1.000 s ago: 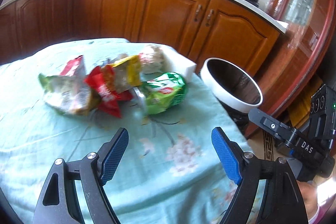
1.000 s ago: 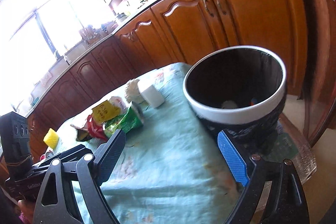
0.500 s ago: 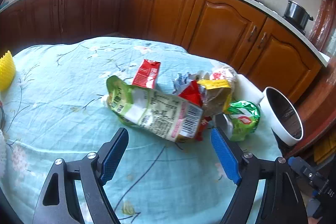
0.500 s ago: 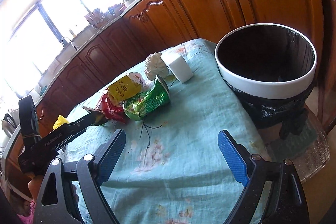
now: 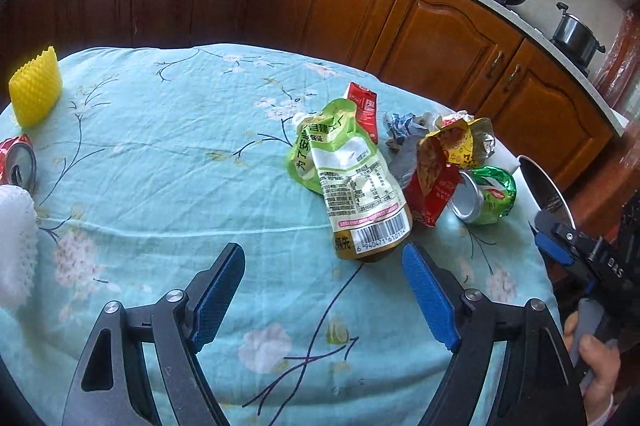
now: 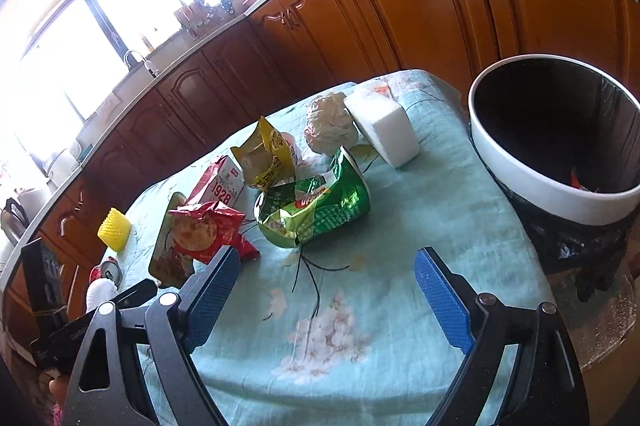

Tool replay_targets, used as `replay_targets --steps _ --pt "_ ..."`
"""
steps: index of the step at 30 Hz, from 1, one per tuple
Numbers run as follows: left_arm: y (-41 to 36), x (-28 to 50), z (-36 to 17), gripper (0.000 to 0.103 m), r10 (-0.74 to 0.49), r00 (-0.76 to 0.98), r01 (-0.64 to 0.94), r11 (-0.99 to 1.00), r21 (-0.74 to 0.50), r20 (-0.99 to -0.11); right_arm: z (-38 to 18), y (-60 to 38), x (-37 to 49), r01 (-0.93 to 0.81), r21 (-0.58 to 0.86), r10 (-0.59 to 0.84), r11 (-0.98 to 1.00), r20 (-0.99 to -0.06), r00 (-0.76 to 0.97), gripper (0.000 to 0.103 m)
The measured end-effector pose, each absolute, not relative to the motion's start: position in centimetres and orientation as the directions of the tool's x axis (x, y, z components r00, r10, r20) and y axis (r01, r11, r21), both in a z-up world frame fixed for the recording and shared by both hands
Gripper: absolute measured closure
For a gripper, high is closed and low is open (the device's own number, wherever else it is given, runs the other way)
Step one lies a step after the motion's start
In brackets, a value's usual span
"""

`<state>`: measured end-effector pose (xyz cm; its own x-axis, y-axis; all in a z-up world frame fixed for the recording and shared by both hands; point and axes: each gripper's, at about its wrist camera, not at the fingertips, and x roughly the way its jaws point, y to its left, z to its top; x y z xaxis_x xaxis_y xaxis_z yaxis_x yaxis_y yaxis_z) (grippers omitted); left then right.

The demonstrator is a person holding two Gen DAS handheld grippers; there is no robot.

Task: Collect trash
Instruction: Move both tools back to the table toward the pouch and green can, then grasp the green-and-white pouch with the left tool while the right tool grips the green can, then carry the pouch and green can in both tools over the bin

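A pile of trash lies on the light-blue flowered tablecloth [image 5: 168, 162]: a green-and-white pouch [image 5: 352, 182], a red snack bag [image 5: 430, 186], a yellow wrapper [image 5: 460, 142], a crushed green can [image 5: 486, 194] and a red carton [image 5: 364, 106]. My left gripper [image 5: 324, 290] is open and empty, just short of the pouch. My right gripper [image 6: 326, 290] is open and empty, near the green can [image 6: 320, 210] and red bag [image 6: 204, 230]. A white-rimmed bin [image 6: 556, 150] stands at the table's right edge.
A yellow sponge [image 5: 36, 90], a red can [image 5: 18, 162] and a white mesh puff [image 5: 16, 246] sit at the table's left. A white block [image 6: 382, 130] and crumpled paper [image 6: 330, 124] lie by the bin. Wooden cabinets [image 5: 440, 34] run behind.
My left gripper has swung left and back, so the pouch now lies just ahead. My right gripper has turned from the bin toward the trash pile. Both stay open.
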<state>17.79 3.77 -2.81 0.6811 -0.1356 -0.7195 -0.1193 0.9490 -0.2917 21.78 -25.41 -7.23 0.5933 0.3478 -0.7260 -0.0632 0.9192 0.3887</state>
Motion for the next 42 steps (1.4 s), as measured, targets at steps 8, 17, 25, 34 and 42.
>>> replay_targets --steps 8,17,25,34,42 --pt "1.5 22.0 -2.8 0.021 -0.136 0.676 -0.086 0.962 -0.261 -0.725 -7.4 -24.9 25.9 -0.084 0.295 0.285 0.952 -0.751 0.595 0.025" --pt "2.5 26.3 -6.2 0.055 -0.133 0.603 -0.131 0.956 -0.262 -0.787 -9.6 -23.7 28.5 -0.134 0.267 0.297 0.954 -0.803 0.517 0.067" --pt "3.0 24.0 -5.2 0.070 -0.157 0.646 -0.092 0.956 -0.280 -0.747 -6.9 -23.1 25.0 -0.163 0.241 0.291 0.957 -0.767 0.571 0.084" --pt "1.2 20.3 -1.7 0.070 -0.231 0.709 0.031 0.954 -0.297 -0.666 -5.5 -24.2 21.3 -0.160 0.278 0.318 0.947 -0.739 0.594 0.085" --pt "-1.6 19.3 -0.5 0.071 -0.322 0.709 0.154 0.939 -0.308 -0.628 -4.2 -27.1 19.3 -0.112 0.290 0.293 0.950 -0.717 0.632 0.085"
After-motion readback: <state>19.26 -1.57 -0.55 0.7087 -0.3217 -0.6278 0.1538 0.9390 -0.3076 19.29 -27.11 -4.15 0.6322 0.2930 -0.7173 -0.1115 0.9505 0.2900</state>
